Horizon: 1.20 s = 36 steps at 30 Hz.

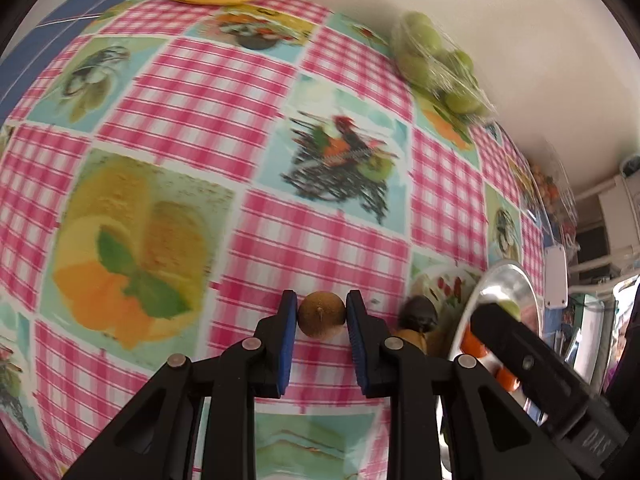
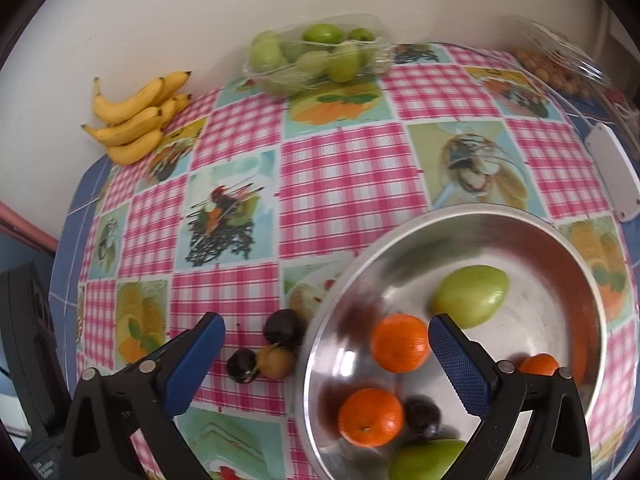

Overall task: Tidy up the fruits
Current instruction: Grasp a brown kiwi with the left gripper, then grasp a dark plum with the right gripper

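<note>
In the left wrist view my left gripper (image 1: 321, 296) is shut on a small round brown fruit (image 1: 321, 316), its blue pads pressing on both sides, above the checked tablecloth. Just to its right lie a dark fruit (image 1: 418, 312) and another brown one (image 1: 412, 338). My right gripper (image 2: 326, 326) stands wide open over the near left rim of the metal bowl (image 2: 480, 210), holding nothing. The bowl holds three oranges (image 2: 400, 342), two green fruits (image 2: 472, 296) and a dark plum (image 2: 422, 414). Two dark fruits (image 2: 284, 328) and a brown fruit (image 2: 276, 360) sit on the cloth beside the bowl.
A bunch of bananas (image 2: 136, 120) lies at the back left against the wall. A clear tub of green fruits (image 2: 316, 56) stands at the back middle, and a clear tub of small orange fruits (image 2: 560, 68) at the back right. A white box (image 2: 612, 172) sits near the right edge.
</note>
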{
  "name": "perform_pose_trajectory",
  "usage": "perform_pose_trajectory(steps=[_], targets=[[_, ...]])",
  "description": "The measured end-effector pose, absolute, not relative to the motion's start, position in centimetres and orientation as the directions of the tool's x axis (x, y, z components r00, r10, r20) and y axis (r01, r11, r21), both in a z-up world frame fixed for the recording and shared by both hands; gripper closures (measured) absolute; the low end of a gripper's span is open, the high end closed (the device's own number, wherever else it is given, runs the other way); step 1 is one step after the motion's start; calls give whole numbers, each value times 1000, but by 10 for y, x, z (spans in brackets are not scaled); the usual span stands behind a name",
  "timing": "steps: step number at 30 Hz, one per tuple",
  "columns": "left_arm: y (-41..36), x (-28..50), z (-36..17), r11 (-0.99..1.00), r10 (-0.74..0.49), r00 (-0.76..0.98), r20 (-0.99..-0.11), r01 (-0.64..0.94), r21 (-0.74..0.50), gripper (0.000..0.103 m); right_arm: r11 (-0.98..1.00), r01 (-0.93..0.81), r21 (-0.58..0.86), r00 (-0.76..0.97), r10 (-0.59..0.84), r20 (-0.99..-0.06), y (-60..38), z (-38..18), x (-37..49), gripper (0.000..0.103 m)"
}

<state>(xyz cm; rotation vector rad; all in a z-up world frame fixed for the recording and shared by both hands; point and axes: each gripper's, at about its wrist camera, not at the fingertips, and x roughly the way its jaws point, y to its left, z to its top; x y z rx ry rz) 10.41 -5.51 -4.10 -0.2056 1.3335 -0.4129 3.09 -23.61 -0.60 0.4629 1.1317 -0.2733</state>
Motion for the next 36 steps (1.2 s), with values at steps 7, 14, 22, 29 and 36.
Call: perform_pose_trajectory(steps=[7, 14, 22, 29, 36], targets=[[-19, 114, -28, 942, -337, 267, -903, 100, -321, 77, 885, 383, 265, 437, 79, -896, -217, -10, 39, 17], [-10, 116, -22, 938, -346, 295, -891, 85, -337, 77, 901, 313, 301, 464, 131, -876, -200, -9, 46, 38], [-8, 115, -19, 931, -364, 292, -885, 84, -355, 77, 905, 335, 261, 416, 106, -903, -202, -23, 48, 62], [-5, 116, -17, 925, -377, 296, -878, 79, -371, 77, 941, 308, 139, 375, 14, -927, -190, -30, 57, 67], [-5, 116, -15, 922, -385, 297, -874, 83, -379, 77, 959, 282, 14, 341, -87, -936, -181, -33, 64, 69]])
